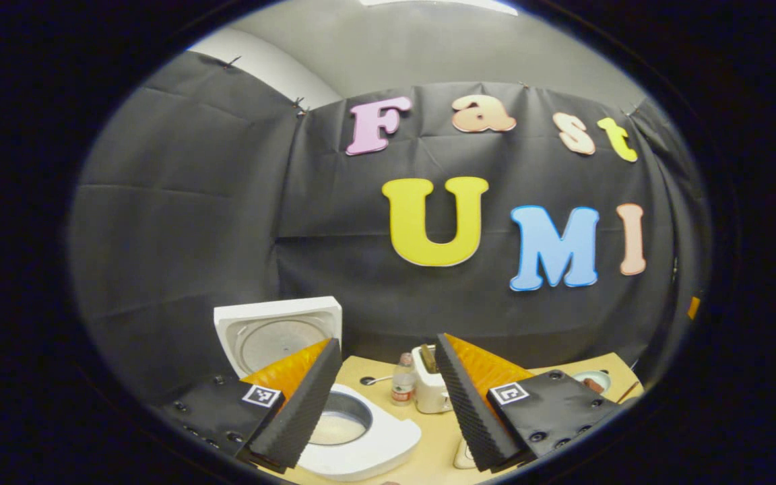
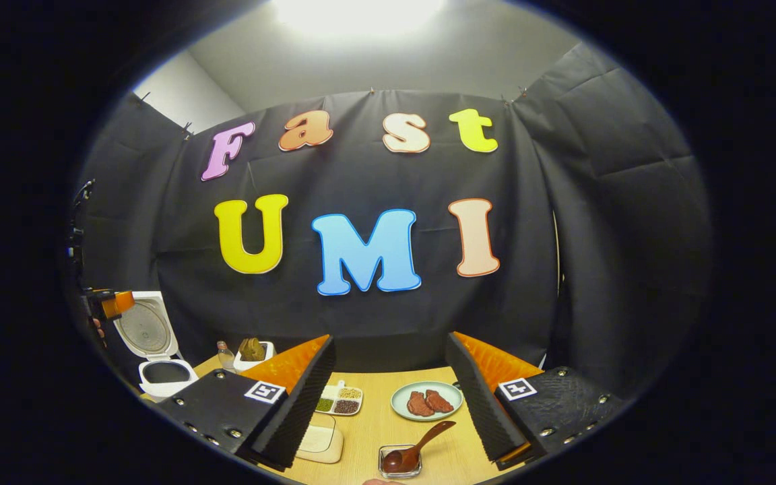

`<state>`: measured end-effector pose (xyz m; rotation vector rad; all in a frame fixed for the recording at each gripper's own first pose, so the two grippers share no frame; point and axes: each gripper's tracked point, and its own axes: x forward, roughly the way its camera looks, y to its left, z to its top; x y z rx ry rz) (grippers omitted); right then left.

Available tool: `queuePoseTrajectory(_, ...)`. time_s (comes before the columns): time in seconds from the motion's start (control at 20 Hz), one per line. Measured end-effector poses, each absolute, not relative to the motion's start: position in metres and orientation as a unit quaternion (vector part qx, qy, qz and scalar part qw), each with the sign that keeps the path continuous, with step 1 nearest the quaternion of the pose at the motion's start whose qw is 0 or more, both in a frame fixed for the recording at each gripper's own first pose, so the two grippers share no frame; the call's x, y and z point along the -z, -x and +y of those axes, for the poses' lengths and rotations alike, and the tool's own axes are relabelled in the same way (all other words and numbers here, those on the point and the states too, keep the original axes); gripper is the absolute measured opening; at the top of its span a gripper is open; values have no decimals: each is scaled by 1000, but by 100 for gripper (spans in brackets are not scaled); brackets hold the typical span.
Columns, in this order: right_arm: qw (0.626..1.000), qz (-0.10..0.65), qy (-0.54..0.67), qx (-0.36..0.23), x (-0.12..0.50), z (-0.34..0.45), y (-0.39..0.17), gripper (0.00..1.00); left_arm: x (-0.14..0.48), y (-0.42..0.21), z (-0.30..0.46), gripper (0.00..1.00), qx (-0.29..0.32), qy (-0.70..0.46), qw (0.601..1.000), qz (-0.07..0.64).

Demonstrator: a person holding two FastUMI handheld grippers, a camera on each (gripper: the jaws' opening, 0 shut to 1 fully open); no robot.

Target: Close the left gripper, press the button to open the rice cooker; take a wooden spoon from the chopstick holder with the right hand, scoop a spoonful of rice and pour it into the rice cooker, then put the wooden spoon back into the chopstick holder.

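Note:
In the left gripper view the white rice cooker (image 1: pixel 374 444) stands just below my open left gripper (image 1: pixel 387 340), its lid (image 1: pixel 273 333) raised upright and the metal inner pot (image 1: pixel 341 417) exposed. Behind it the white chopstick holder (image 1: pixel 428 391) holds brown utensils. My right gripper (image 2: pixel 390 337) is open and holds nothing. Below it on the table, a dark wooden spoon (image 2: pixel 422 441) rests with its bowl in a small clear dish (image 2: pixel 400 461). At the far left of the right gripper view are the open rice cooker (image 2: pixel 159 370), the chopstick holder (image 2: pixel 253 353) and the left gripper (image 2: pixel 115 303).
A small bottle (image 1: pixel 403 378) stands beside the chopstick holder. A divided tray of grains (image 2: pixel 339 401), a pale green plate (image 2: pixel 452 392) holding two pieces of meat and a flat pale container (image 2: pixel 317 441) lie on the wooden table (image 2: pixel 374 424). Black cloth walls enclose the booth.

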<state>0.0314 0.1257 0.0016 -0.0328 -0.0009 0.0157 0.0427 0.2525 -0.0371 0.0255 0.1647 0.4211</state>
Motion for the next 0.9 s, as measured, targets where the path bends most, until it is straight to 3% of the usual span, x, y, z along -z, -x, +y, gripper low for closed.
queuePoseTrajectory(0.05,1000,-3,19,-8,-2,126,-32,99,35,-48,260,97,-224,-13,971,82)
queuePoseTrajectory(0.55,1000,8,24,-8,1,118,-51,99,14,-107,382,98,-400,-19,913,74)
queuePoseTrajectory(0.9,1000,13,26,3,5,108,-71,99,23,-154,474,97,-461,-18,882,95)
